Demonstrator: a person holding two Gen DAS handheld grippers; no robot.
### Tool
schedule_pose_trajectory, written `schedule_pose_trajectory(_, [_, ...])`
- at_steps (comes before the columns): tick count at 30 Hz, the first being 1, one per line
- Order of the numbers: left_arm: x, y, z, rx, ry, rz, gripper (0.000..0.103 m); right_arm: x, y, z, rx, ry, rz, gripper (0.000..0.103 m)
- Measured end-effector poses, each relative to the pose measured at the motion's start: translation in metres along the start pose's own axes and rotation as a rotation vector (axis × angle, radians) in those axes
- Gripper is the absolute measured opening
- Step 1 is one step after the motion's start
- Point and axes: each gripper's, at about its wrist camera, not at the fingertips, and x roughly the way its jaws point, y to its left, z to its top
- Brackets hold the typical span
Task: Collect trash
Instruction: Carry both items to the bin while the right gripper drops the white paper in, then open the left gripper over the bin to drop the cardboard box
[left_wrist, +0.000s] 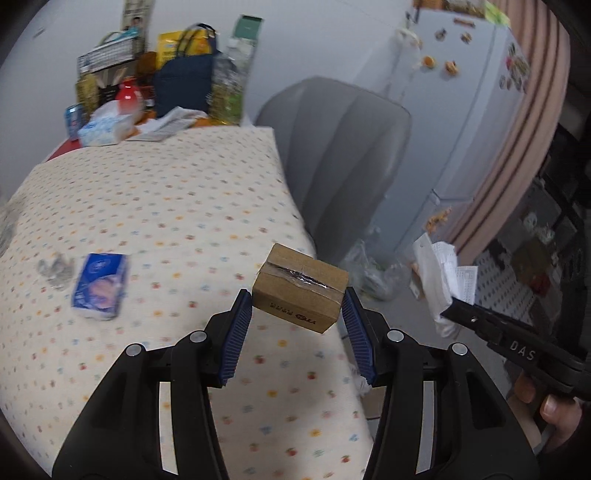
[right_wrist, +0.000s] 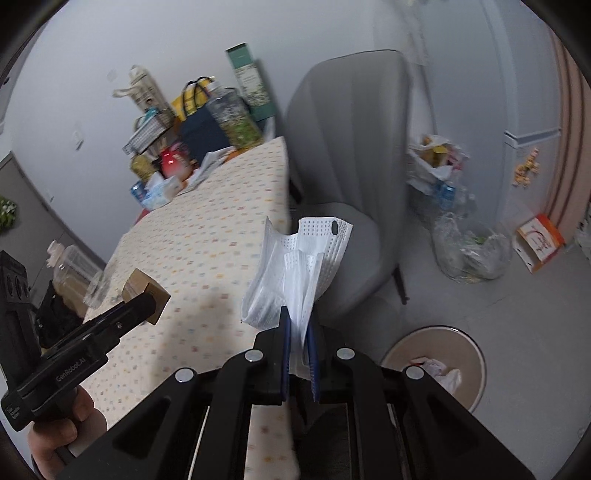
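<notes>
Two pairs of tongs are loaded over the edge of the table (left_wrist: 155, 192). Left tongs (left_wrist: 297, 302) clamp a small cardboard box (left_wrist: 301, 286) between their blue pads, lifted clear of the dotted tablecloth. Right tongs (right_wrist: 297, 323) are clenched on a white perforated paper towel (right_wrist: 295, 266), which stands up in front of the grey chair (right_wrist: 347, 147). A round bin (right_wrist: 436, 363) sits on the floor at lower right, with crumpled trash inside.

Counter (left_wrist: 155, 192) w/ dotted cloth fills left of frame; blue tissue pack (left_wrist: 100, 286) lies lower left. Clutter upper left: navy bag (left_wrist: 183, 86), red pot (left_wrist: 127, 96). Grey chair (right_wrist: 347, 177) center, fridge (left_wrist: 461, 74) w/ magnets upper right.
</notes>
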Motion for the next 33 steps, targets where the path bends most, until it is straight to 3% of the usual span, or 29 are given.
schedule_pose_trajectory(6, [0.029,-0.045,-0.006,0.056,0.062,-0.063,0.051,-0.002,-0.061,-0.016,0.105,0.014,-0.044,0.01])
schedule_pose_trajectory(19, [0.08,-0.101,-0.021,0.137,0.167,-0.079,0.051,0.039,-0.158,-0.055,0.277,0.1,-0.102,0.013])
schedule_pose_trajectory(21, [0.085,-0.105,-0.024,0.141,0.184,-0.081,0.051,0.049,-0.17,-0.06,0.303,0.119,-0.101,0.024])
schedule_pose_trajectory(22, [0.089,-0.109,-0.026,0.146,0.192,-0.083,0.051,0.056,-0.178,-0.063,0.32,0.132,-0.107,0.043])
schedule_pose_trajectory(23, [0.091,-0.11,-0.026,0.15,0.198,-0.084,0.051,0.06,-0.183,-0.065,0.329,0.137,-0.114,0.054])
schedule_pose_trajectory(28, [0.102,-0.128,-0.034,0.198,0.227,-0.084,0.051,0.079,-0.216,-0.086,0.415,0.179,-0.089,0.056])
schedule_pose_trajectory(33, [0.115,-0.145,-0.041,0.226,0.258,-0.089,0.051,0.076,-0.236,-0.101,0.465,0.183,-0.064,0.068])
